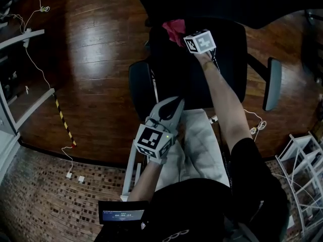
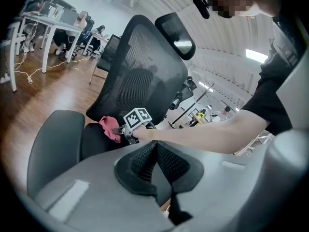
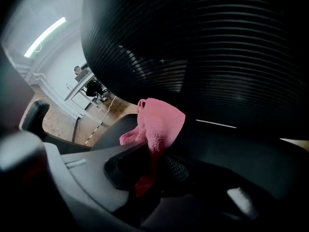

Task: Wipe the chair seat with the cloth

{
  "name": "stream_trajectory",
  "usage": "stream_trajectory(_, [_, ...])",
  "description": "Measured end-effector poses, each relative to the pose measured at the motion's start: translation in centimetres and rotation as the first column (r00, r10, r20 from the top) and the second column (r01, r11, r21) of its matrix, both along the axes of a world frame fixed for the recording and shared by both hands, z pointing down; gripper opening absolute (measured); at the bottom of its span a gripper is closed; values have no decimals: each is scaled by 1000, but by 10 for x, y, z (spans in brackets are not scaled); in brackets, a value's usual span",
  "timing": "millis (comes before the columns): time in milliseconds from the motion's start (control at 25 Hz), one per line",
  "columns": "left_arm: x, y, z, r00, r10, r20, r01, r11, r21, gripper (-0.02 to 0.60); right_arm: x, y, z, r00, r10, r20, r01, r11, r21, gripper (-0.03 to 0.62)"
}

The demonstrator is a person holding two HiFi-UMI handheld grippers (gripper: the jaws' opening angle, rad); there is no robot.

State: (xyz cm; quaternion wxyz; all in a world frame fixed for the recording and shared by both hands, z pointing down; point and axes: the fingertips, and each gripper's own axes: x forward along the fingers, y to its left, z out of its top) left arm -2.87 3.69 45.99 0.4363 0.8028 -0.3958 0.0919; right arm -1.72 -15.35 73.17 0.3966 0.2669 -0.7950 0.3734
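A black office chair stands below me, its seat [image 1: 224, 67] dark and its mesh backrest [image 2: 140, 66] upright. A pink cloth [image 1: 174, 31] hangs bunched at the back of the seat, next to the backrest. My right gripper [image 1: 181, 37] is shut on the cloth [image 3: 159, 122], which droops out from between its jaws just above the seat. The left gripper view shows the same cloth [image 2: 110, 128] and the right gripper [image 2: 119, 131] over the seat [image 2: 94, 141]. My left gripper [image 1: 176, 104] hovers in front of the chair, shut and holding nothing [image 2: 155, 148].
Armrests flank the seat, one at the left [image 1: 139, 84] and one at the right [image 1: 272, 83]. Wooden floor surrounds the chair, with cables and a yellow-black strip [image 1: 63, 119] at left. A white wire rack [image 1: 303, 168] stands at lower right. Desks [image 2: 48, 25] stand far off.
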Motion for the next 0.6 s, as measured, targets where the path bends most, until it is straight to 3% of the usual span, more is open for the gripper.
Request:
stream_trajectory(360, [20, 1, 4, 999, 35, 15, -35, 999, -17, -8, 133, -30, 8, 974, 139, -180, -130, 990, 61, 66])
stream_trajectory(600, [21, -1, 0, 999, 33, 16, -33, 999, -11, -8, 221, -38, -3, 918, 258, -302, -236, 966, 107, 66])
